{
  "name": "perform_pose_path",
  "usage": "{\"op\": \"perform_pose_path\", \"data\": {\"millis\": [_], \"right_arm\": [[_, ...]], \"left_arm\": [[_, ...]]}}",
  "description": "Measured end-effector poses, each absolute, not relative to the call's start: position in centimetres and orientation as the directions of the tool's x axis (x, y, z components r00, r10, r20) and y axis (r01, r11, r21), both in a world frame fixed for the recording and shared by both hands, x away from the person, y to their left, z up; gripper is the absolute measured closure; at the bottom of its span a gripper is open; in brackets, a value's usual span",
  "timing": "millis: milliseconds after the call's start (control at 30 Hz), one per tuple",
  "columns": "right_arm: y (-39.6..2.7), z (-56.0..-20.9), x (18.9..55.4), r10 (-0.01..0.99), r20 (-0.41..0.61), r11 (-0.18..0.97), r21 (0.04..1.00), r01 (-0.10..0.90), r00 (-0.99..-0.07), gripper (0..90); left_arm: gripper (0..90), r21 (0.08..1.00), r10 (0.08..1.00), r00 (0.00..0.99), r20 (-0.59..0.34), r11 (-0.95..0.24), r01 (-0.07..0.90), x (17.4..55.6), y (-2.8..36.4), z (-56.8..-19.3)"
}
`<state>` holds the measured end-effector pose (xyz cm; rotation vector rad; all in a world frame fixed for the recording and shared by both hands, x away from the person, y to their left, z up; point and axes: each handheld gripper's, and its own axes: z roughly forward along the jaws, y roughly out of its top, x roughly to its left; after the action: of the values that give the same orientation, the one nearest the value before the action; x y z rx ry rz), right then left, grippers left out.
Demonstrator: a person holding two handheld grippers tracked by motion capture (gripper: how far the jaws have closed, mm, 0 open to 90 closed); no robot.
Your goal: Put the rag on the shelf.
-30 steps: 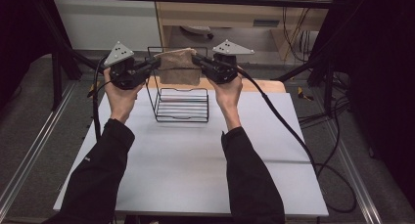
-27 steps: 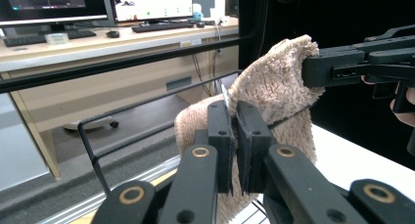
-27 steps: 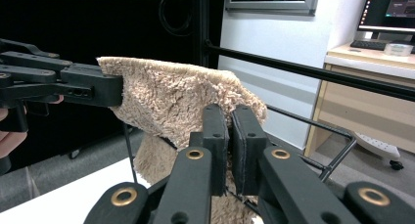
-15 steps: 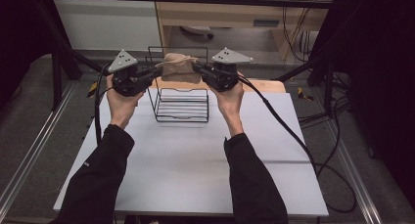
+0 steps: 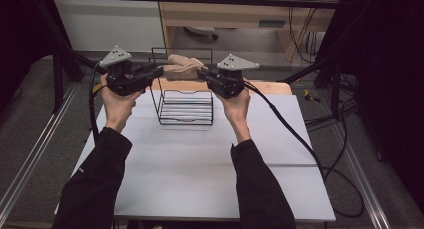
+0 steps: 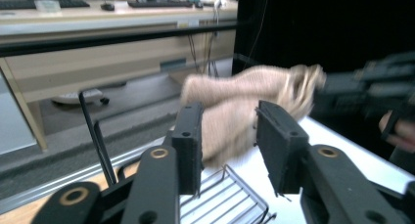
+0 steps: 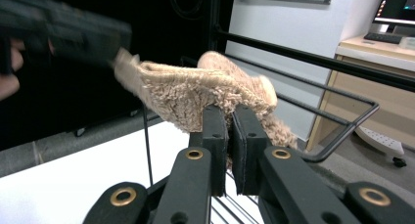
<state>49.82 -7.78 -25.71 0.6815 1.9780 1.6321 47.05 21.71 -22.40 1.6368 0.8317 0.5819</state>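
Because it is a soft, fluffy beige cloth (image 5: 183, 67), it looks light and limp, so it will sag and fold wherever nothing holds it, and its pile should give the pads plenty of bite; an edge or a bunched corner is the best place to take hold, since a pinch in the middle would let both ends droop. It hangs in the air above the back rim of the black wire rack (image 5: 186, 105), which stands on the white desk (image 5: 200, 164), between the two grippers. The right gripper (image 7: 230, 117) has its jaws nearly together, pinching one end of the cloth. The left gripper (image 6: 229, 136) has just been opening: its jaws now stand apart with the cloth's other end loose between them, and the pads do not seem to press on it. Compared with a second ago, both hands have lifted a little and the cloth sits slightly higher over the rack, while the left grip, which then looked closed on the fabric, has slackened. The rack has not moved.
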Motion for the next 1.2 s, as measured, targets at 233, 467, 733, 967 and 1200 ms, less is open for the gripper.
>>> {"op": "perform_pose_path", "data": {"millis": [233,467,733,967,1200], "right_arm": [[-7.8,-25.9,49.8,0.644,-0.058,0.170,0.983,0.069,-0.763,85.8],[-7.9,-26.2,49.7,0.641,-0.069,0.181,0.982,0.063,-0.765,85.5],[-8.2,-26.0,49.5,0.622,-0.043,0.175,0.981,0.086,-0.782,78.2],[-8.9,-25.1,48.8,0.607,-0.003,0.139,0.985,0.102,-0.795,66.0],[-9.1,-23.6,49.9,0.649,0.063,0.084,0.985,0.154,-0.758,62.9]], "left_arm": [[70.5,0.968,0.784,0.617,-0.073,-0.092,0.233,47.7,20.9,-21.6],[82.0,0.939,0.769,0.635,-0.074,-0.161,0.304,48.9,18.5,-23.5],[88.6,0.927,0.772,0.629,-0.087,-0.169,0.335,49.5,18.0,-24.9],[89.0,0.923,0.778,0.625,-0.068,-0.189,0.336,49.8,17.8,-25.4],[89.0,0.920,0.780,0.624,-0.043,-0.213,0.328,49.9,17.5,-25.8]]}}
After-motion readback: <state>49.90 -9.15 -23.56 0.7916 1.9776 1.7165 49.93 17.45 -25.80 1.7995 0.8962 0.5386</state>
